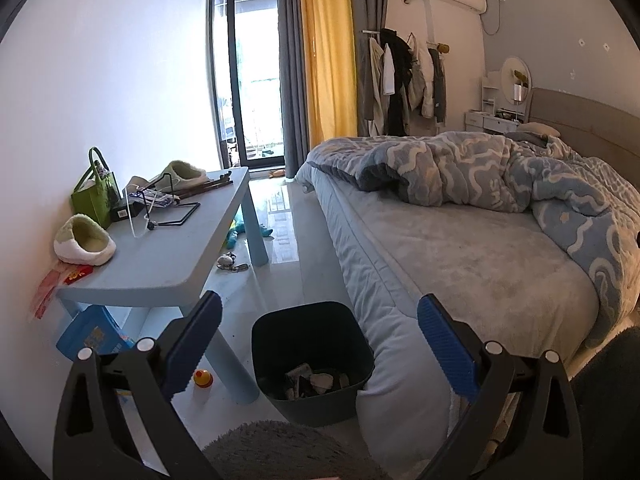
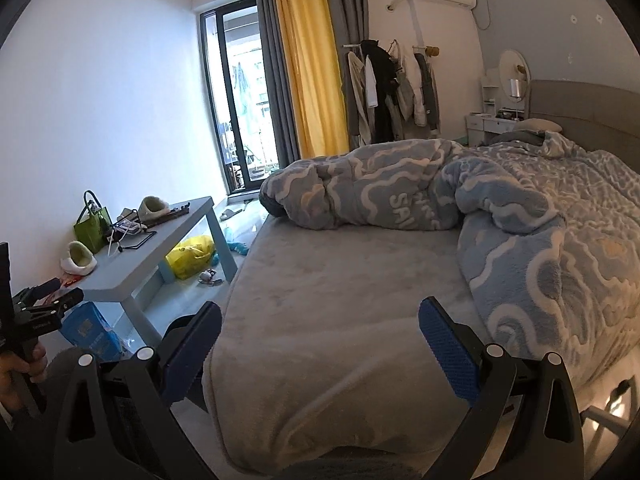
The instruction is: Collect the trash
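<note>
A dark trash bin (image 1: 312,356) stands on the floor between the blue table (image 1: 160,256) and the bed (image 1: 460,248), with crumpled scraps (image 1: 316,382) inside. My left gripper (image 1: 320,344) is open and empty, held just above and in front of the bin. My right gripper (image 2: 320,344) is open and empty over the bed's near corner (image 2: 320,320). The left gripper also shows at the left edge of the right wrist view (image 2: 44,300). The bin's rim (image 2: 180,326) peeks out behind my right gripper's left finger.
The table holds slippers (image 1: 86,242), a green bag (image 1: 96,192) and small items. A yellow bag (image 2: 192,256), a blue package (image 1: 96,334), a small yellow-red toy (image 1: 203,379) and floor clutter (image 1: 232,262) lie under and beside the table. A rumpled blanket (image 1: 500,176) lies on the bed. A grey rug (image 1: 280,452) lies near me.
</note>
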`<action>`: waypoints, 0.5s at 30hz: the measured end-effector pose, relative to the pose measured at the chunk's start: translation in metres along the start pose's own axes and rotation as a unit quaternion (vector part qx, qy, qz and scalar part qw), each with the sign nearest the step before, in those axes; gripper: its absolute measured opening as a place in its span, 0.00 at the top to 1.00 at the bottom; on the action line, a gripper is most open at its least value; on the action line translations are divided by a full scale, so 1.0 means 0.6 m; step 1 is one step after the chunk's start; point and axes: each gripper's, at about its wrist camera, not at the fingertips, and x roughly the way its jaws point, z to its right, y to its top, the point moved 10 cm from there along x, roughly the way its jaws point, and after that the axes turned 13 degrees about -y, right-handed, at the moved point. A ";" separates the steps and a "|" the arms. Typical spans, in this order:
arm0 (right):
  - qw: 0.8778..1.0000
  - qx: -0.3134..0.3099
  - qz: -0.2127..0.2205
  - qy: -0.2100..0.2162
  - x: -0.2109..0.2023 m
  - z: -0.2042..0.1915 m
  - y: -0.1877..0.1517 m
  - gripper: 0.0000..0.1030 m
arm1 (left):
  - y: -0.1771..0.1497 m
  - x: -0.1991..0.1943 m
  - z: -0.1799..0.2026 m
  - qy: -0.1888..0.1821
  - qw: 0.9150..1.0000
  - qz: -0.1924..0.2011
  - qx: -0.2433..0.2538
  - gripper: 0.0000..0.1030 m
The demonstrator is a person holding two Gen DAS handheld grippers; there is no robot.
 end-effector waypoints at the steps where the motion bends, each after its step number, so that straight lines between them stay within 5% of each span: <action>1: 1.000 -0.002 0.000 0.000 -0.001 -0.002 0.000 0.03 | 0.000 0.000 -0.002 -0.001 1.000 0.000 -0.003 0.03; 15: 1.000 -0.021 0.002 0.003 -0.004 -0.018 -0.001 0.03 | -0.005 0.002 -0.004 0.002 1.000 -0.004 -0.013 0.03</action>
